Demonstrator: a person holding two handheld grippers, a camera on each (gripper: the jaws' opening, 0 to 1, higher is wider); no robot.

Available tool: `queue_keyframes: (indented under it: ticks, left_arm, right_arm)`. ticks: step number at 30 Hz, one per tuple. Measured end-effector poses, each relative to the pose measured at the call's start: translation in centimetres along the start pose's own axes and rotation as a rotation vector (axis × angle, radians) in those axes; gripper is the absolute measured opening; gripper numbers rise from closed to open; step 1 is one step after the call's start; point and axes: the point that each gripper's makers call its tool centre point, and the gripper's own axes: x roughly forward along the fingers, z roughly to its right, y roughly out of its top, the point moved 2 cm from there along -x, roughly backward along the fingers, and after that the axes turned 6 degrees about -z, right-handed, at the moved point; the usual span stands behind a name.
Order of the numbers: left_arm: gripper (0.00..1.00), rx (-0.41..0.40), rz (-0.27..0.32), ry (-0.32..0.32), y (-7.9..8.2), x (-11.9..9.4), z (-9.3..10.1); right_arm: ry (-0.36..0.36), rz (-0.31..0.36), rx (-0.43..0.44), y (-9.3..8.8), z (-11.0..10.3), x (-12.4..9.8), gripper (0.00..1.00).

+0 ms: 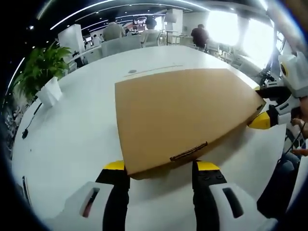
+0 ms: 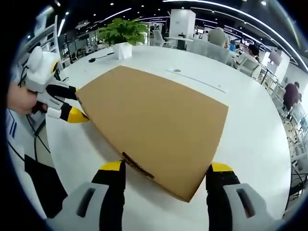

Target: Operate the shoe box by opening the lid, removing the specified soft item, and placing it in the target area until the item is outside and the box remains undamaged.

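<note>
Two grippers are at a big brown shoe box [image 1: 185,115] from two different sides. The left gripper [image 1: 161,169] is low and flat over the white table [image 1: 72,139], pointing at one short end of the box. Its two yellow-tipped jaws are apart, one on each side of the near corner of the box, right beside the cardboard. I cannot tell if they touch it.

The right gripper [image 2: 166,169] is at another edge. Its jaws are wide apart too, with the box edge sitting between them. In the left gripper view you can see the right gripper [image 1: 269,108] come in from the right side, with one yellow tip right at the box edge. In the right gripper view the left gripper [image 2: 72,103] comes in from the left, and a hand [image 2: 19,98] holds its white body.

The box is plain brown cardboard, flat on top, with its lid shut. It lies in the middle of the round white table. There is a thin dark strip [image 1: 188,151] near the edge by the left gripper. It may be a label, but it is too small to read. No words on the box can be read.

A green plant in a white pot [image 2: 122,36] stands near the far edge of the table. People [image 1: 199,34] sit far behind.
</note>
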Motion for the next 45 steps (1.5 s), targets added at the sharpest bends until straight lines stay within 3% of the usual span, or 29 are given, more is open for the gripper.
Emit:
queue_keyframes:
  ticks: [8,24,30,39,45]
  left_arm:
    - [0.52,0.002,0.008,-0.003,-0.3,-0.7,0.2]
    - [0.52,0.000,0.003,-0.011,-1.4,-1.6,0.7]
    - [0.52,0.015,0.026,-0.016,-2.1,-2.2,1.0]
    - [0.52,0.007,-0.008,0.000,-2.6,-2.5,1.2]
    - [0.52,0.009,0.004,-0.002,-3.0,-2.7,1.1]
  right_arm:
    - [-0.008,0.016,-0.005,-0.8,-0.4,0.1,0.68]
    - [-0.013,-0.006,-0.008,-2.0,-1.3,-0.4,0.67]
    - [-0.013,-0.016,-0.001,-2.5,-2.2,-1.0,0.66]
    - [-0.011,-0.021,0.001,-2.9,-2.6,-1.4,0.66]
    - [-0.015,-0.019,0.007,-3.3,-3.1,-1.8,0.66]
